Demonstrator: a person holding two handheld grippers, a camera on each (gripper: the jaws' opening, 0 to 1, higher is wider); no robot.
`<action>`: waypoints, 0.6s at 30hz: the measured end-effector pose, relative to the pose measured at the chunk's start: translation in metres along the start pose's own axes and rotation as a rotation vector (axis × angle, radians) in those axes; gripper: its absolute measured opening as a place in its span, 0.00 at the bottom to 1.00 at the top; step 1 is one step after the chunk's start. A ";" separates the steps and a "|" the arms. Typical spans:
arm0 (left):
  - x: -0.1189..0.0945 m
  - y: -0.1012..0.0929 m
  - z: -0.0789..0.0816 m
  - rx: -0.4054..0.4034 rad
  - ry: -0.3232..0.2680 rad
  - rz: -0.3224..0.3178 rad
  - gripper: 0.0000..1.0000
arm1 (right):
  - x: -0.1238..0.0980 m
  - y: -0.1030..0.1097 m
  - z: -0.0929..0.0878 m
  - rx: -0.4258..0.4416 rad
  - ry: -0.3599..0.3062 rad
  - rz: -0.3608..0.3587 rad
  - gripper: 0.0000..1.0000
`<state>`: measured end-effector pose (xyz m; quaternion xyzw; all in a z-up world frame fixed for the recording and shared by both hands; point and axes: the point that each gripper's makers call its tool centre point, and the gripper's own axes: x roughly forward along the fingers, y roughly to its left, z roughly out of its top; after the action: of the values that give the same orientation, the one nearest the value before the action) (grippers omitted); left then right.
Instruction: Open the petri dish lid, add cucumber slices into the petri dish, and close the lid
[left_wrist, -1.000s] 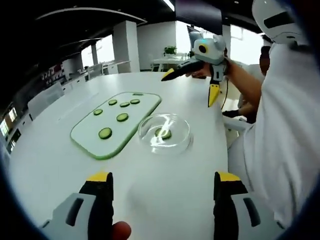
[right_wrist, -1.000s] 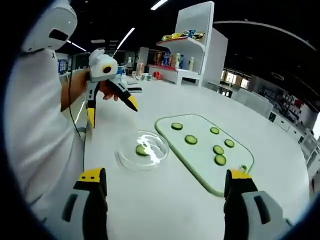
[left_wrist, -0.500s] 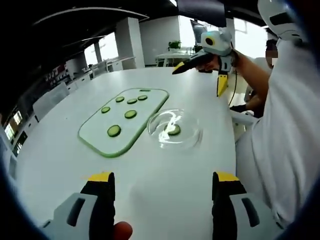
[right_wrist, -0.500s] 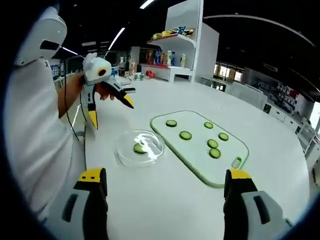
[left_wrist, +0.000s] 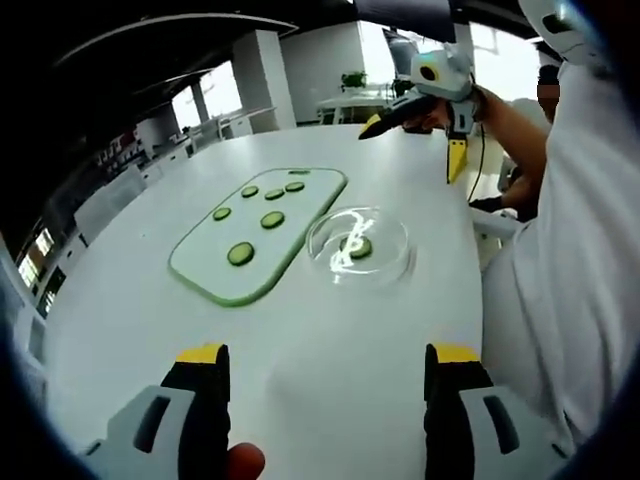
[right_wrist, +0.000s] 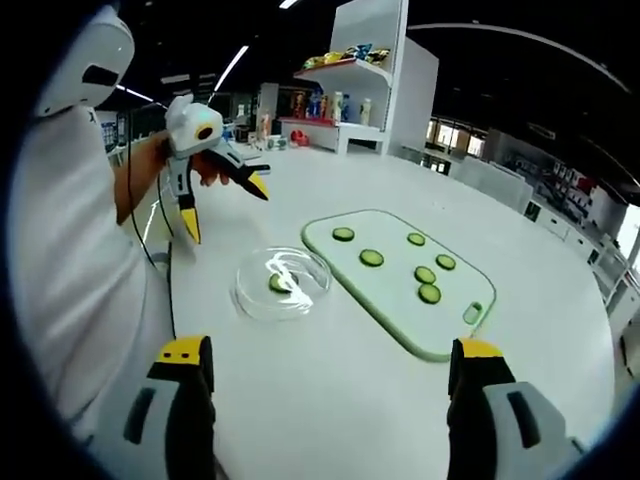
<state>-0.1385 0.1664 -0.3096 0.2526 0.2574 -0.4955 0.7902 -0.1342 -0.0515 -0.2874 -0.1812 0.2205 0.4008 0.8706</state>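
Both the left hand-held gripper (left_wrist: 325, 395) and right hand-held gripper (right_wrist: 330, 395) hang released and empty above the table (left_wrist: 330, 330), well back from the work. The petri dish (left_wrist: 360, 245) sits just beside the green cutting board (left_wrist: 262, 232), handy for moving slices across; one cucumber slice (left_wrist: 360, 247) lies inside, five on the board, and whether the lid is on I cannot tell.

Left tool (left_wrist: 327, 415) hangs with jaws spread wide, nothing between them; right tool (right_wrist: 332, 405) likewise. Each shows far off in the other's view, gripped by a hand, jaws apart.

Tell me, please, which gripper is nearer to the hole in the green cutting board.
Right. The hole sits at the cutting board end just ahead of the right gripper; from the left gripper it lies at the board's far end.
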 end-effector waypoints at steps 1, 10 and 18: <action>0.000 0.000 0.002 0.002 -0.005 -0.002 0.78 | 0.000 0.000 0.000 0.000 0.001 0.000 0.97; 0.001 -0.001 -0.002 0.020 0.018 -0.007 0.78 | -0.003 -0.001 -0.007 0.005 0.014 -0.012 0.97; 0.005 -0.004 -0.005 0.038 0.033 -0.017 0.77 | -0.007 -0.004 -0.019 0.021 0.034 -0.034 0.97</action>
<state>-0.1409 0.1647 -0.3170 0.2733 0.2632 -0.5027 0.7767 -0.1392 -0.0675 -0.2987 -0.1826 0.2365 0.3804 0.8752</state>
